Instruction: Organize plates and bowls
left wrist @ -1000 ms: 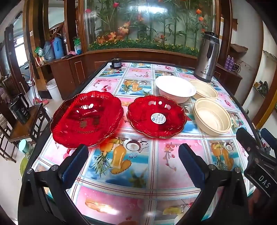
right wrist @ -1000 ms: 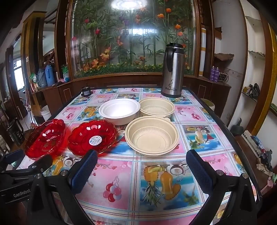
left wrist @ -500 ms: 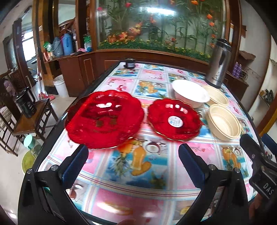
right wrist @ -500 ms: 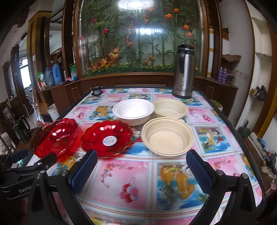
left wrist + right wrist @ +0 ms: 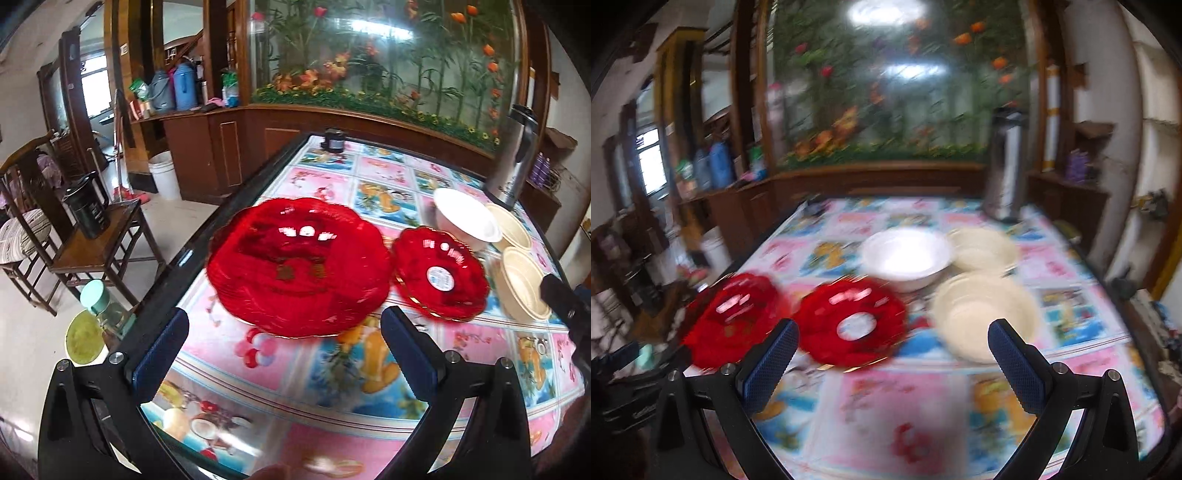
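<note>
A large red scalloped plate lies near the table's left edge. Beside it on the right sits a smaller red plate with a white sticker. Behind that stands a white bowl, and two cream bowls sit to its right. My left gripper is open, just short of the large plate. My right gripper is open too, in front of the small red plate and the near cream bowl. The right wrist view is motion-blurred.
A steel thermos jug stands at the table's far right, and a small dark pot at its far end. A wooden chair with a black kettle stands left of the table. The colourful tablecloth lies bare near me.
Both grippers have swung left. The left one now faces the large red plate and is closer to it. The right view has turned blurry from the motion.
</note>
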Available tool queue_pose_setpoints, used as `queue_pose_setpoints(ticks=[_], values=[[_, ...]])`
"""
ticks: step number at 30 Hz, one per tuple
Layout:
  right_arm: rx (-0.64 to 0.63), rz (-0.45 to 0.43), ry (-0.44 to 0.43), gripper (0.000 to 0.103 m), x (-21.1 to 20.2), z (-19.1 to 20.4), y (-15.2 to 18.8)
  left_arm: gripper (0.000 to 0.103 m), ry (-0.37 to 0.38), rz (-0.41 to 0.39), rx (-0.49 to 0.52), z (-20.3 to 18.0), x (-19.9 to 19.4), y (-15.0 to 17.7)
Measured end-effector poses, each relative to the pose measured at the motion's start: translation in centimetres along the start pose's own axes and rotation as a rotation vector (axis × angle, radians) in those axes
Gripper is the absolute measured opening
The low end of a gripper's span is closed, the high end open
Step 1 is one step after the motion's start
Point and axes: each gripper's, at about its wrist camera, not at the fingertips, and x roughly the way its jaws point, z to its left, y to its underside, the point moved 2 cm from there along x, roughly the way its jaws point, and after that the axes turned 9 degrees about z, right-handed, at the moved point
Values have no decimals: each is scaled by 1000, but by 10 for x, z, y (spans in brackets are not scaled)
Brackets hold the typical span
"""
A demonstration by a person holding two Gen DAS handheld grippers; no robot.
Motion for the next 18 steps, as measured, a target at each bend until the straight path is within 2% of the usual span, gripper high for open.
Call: queue_pose_setpoints(ticks=[3,5,11,18], values=[[-1,51,-96,103,13,18,-3,103,-13,7,-11,11,4,1],[4,69,-131,103,20,28,-4,103,-19,9,-24,19,8,0],[8,116,-184,103,38,53,-4,103,-31,23,-62,40,21,-4],[90,195,-259,101,61,63,3,103,-37,45,-96,59,38,-7]])
